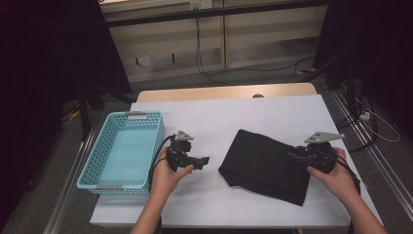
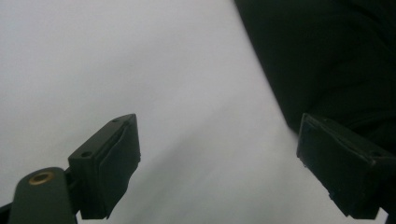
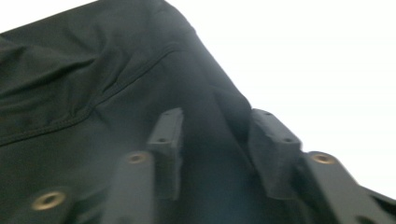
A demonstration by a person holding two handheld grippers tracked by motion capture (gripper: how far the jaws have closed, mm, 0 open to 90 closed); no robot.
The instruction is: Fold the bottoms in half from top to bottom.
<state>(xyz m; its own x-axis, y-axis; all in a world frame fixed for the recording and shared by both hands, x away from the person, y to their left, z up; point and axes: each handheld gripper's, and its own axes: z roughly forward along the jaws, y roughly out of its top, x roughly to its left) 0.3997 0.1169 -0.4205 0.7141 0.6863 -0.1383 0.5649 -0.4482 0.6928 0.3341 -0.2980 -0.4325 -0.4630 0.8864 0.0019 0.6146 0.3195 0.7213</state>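
White covering lies over the surface point(image 1: 272, 114), with a strip of bare wood along its far edge and dark floor with trailing cables beyond. A folded black garment point(image 1: 265, 165) lies flat right of centre, reaching toward the near edge. A light blue perforated basket point(image 1: 124, 148) stands at the left edge, overhanging it slightly. The left hand-held gripper point(image 1: 202, 161) sits between basket and garment, pointing toward the garment's left side; in the left gripper view its jaws stand wide apart over white surface with nothing between them, the garment's edge point(image 2: 327, 60) lying just ahead of one jaw. The right hand-held gripper point(image 1: 297, 157) is at the garment's right edge; in the right gripper view its jaws are partly apart directly above the black fabric point(image 3: 93, 93), and whether the pads touch the cloth cannot be told. No fabric is pinched between them.
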